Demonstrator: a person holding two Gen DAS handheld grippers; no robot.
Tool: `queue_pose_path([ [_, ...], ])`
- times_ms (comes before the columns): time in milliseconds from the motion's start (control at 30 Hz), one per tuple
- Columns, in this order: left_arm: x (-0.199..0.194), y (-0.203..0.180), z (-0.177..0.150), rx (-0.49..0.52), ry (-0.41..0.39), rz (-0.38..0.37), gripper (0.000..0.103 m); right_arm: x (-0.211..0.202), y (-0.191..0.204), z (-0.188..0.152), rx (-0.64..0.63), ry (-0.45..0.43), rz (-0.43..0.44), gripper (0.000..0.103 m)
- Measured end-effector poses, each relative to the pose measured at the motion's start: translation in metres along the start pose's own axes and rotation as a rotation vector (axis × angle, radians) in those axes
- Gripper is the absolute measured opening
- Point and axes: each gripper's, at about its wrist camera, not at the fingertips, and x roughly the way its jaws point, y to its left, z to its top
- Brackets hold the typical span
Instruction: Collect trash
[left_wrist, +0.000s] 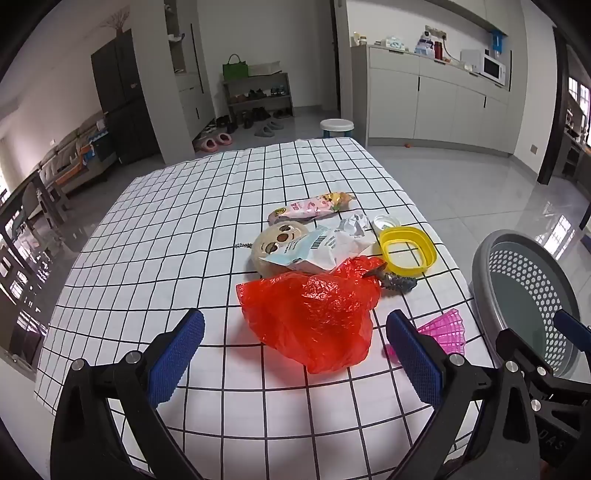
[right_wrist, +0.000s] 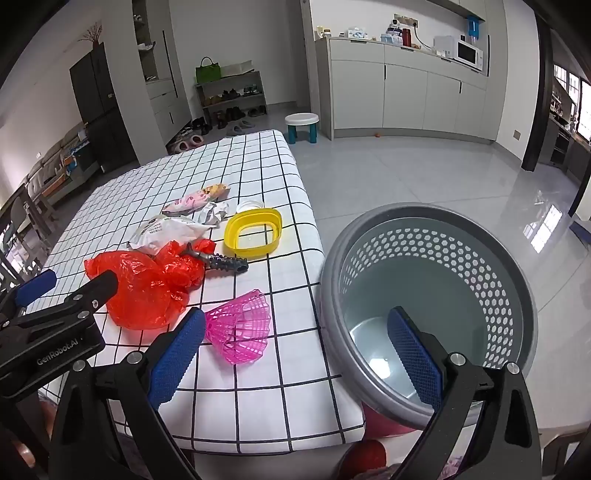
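- Both sets of jaws stand wide apart and empty: the left gripper (left_wrist: 295, 354) angles down over the bench (left_wrist: 166, 229), the right gripper (right_wrist: 295, 354) straddles the bench edge with one finger over the basket (right_wrist: 517, 295).
- The trash lies clustered on the checked cloth. The red plastic bag (left_wrist: 314, 314) sits at twelve o'clock from the left jaws, just beyond their tips and crumpled flat, its longer side running roughly from ten to four o'clock.
- Behind it, further toward twelve, lie a white wrapper (left_wrist: 325, 247) over a round plush toy (left_wrist: 269, 243), a crumpled paper (left_wrist: 354, 223), a pink snack packet (left_wrist: 314, 208), a yellow ring-shaped lid (left_wrist: 408, 251) and a dark spiky piece (left_wrist: 399, 282) partly under the bag.
- A pink plastic shuttlecock (right_wrist: 240, 328) lies on its side at eleven o'clock from the right jaws, just beside the nearer finger, skirt toward the basket.
- The grey basket stands off the bench edge at one to two o'clock from the right jaws and looks empty.
- I judge the left hand nearer the bag and the right hand nearer the shuttlecock and basket; nothing seems collected yet.
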Motion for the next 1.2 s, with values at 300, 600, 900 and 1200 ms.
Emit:
queue_pose_path([
  [300,0.0001,-0.0001,0.0000,0.001,0.000,-0.001,0.097,-0.0005,-0.0014,0.0005,0.005,-0.001,0.005,0.094],
  [600,-0.0015,-0.0003,0.0012,0.002,0.003,-0.003,0.097,-0.0014,-0.0020,0.0005,0.007,-0.002,0.007,0.094],
  [900,-0.0012,-0.0021,0.0005,0.003,0.004,-0.002,0.097,-0.0001,-0.0022,0.0012,0.002,0.001,0.008,0.094],
  [1200,-0.0014,-0.0029,0.0006,0.002,0.003,-0.003,0.097,-0.0002,-0.0019,0.0006,0.004,0.000,0.007,0.094],
])
